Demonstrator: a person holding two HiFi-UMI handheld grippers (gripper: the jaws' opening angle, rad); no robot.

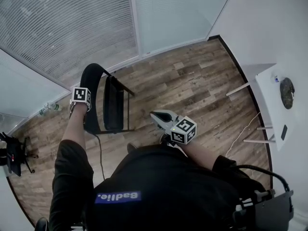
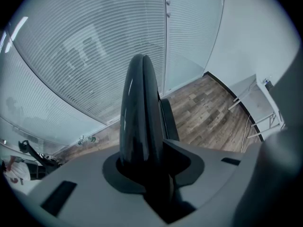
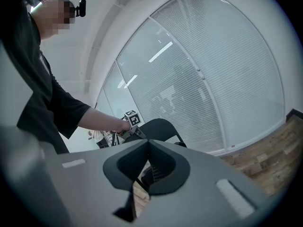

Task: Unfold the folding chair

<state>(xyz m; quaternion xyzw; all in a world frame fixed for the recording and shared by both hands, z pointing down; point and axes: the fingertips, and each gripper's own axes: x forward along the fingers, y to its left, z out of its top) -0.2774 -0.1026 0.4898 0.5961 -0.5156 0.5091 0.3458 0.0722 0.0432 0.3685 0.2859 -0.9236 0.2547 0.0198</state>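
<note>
Your left gripper (image 2: 140, 65) has its fingers pressed flat together with nothing between them. The black folding chair with a curved back (image 1: 113, 105) stands just right of them, seat tipped up. Only the right gripper view shows that gripper at the backrest's top rim. The fingers of your right gripper (image 1: 158, 114) are also together and empty, with the chair apart beyond their tips.

A wood-plank floor (image 1: 192, 85) ran up to a glass wall hung with white blinds (image 1: 62, 23). At the right, against a plain white wall (image 1: 269, 28), stood a white table (image 1: 272, 107) bearing a dark round object (image 1: 287, 92) and a small flat dark item (image 1: 284, 132). A white cable (image 1: 240, 134) trailed over the floor beside it. Small bottles (image 1: 48, 108) sat by the glass at left, near a black stand (image 1: 14, 153).
</note>
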